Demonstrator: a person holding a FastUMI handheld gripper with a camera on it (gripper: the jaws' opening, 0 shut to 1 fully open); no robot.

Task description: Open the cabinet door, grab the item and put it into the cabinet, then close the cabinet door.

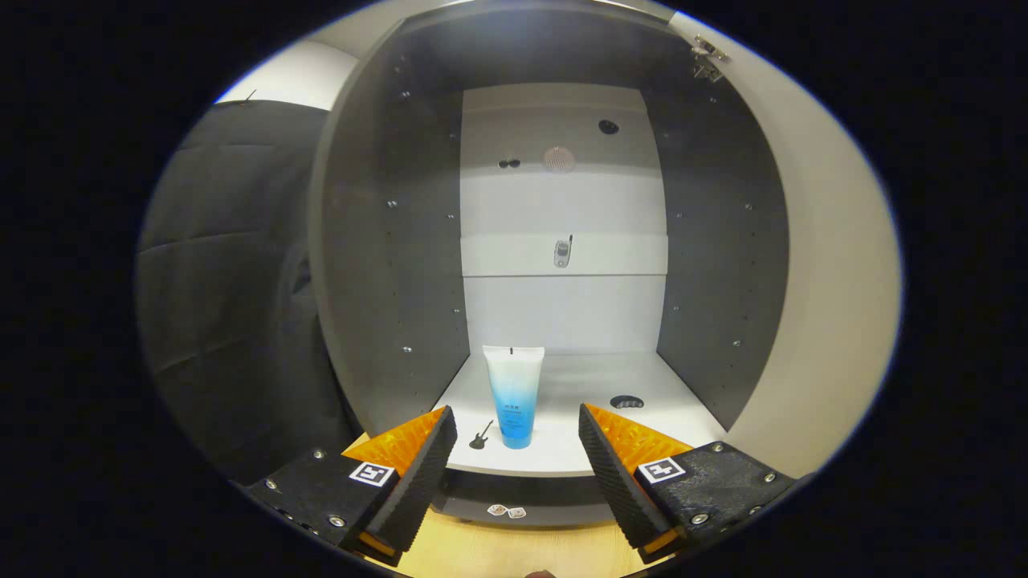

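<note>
i see the gripper [518,437] with its jaws spread wide and holding nothing, poised at the front of the open cabinet [385,241]. the tube [514,393] stands upright on its cap on the cabinet's bottom shelf [594,385], just ahead of the fingers and in line with the gap between them, touching neither. the cabinet door [835,273] is swung open to the right. a strip of wooden counter [514,550] shows below the jaws.
</note>
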